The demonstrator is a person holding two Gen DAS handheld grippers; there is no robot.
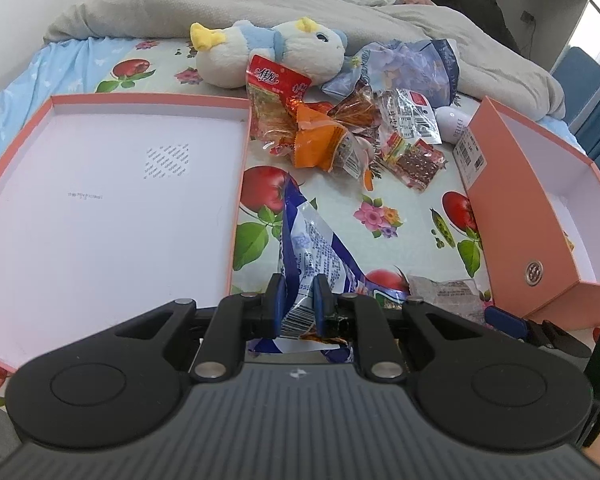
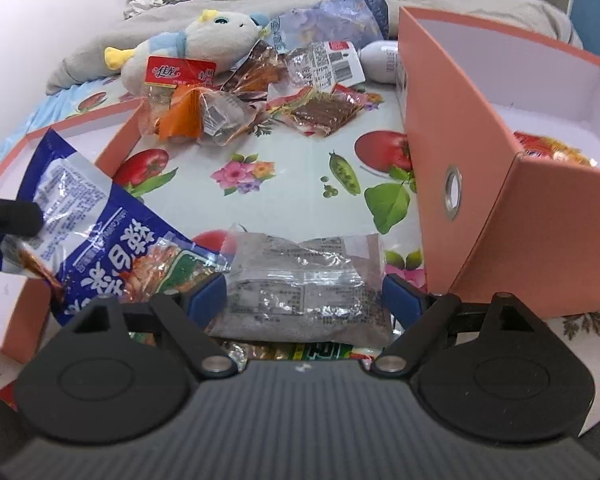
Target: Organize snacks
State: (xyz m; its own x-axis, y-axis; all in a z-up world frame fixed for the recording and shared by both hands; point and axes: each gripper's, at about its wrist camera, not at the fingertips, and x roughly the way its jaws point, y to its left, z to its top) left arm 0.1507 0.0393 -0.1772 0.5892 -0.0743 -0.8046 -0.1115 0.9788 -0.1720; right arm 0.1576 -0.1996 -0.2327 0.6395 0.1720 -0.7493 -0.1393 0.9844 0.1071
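Note:
My left gripper [image 1: 298, 285] is shut on a blue-and-white snack bag [image 1: 308, 240], held by its lower edge over the flowered sheet; the same bag [image 2: 100, 240] fills the left of the right wrist view. My right gripper [image 2: 304, 292] stands open, its blue pads on either side of a clear packet with dark contents [image 2: 300, 280] that lies on the sheet. A pile of red, orange and brown snack packets [image 1: 320, 136] lies further back. A shallow pink lid [image 1: 52, 100] with a white inside sits left, and a deep pink box [image 2: 480, 160] right, with a red packet [image 2: 548, 148] inside.
A blue-and-white plush toy [image 1: 260, 52] and a crumpled pale blue bag [image 1: 400, 64] lie behind the pile, with a white bottle [image 1: 452, 118] beside the box. A grey blanket [image 1: 180, 8] is heaped at the back. The flowered sheet [image 1: 400, 184] shows between lid and box.

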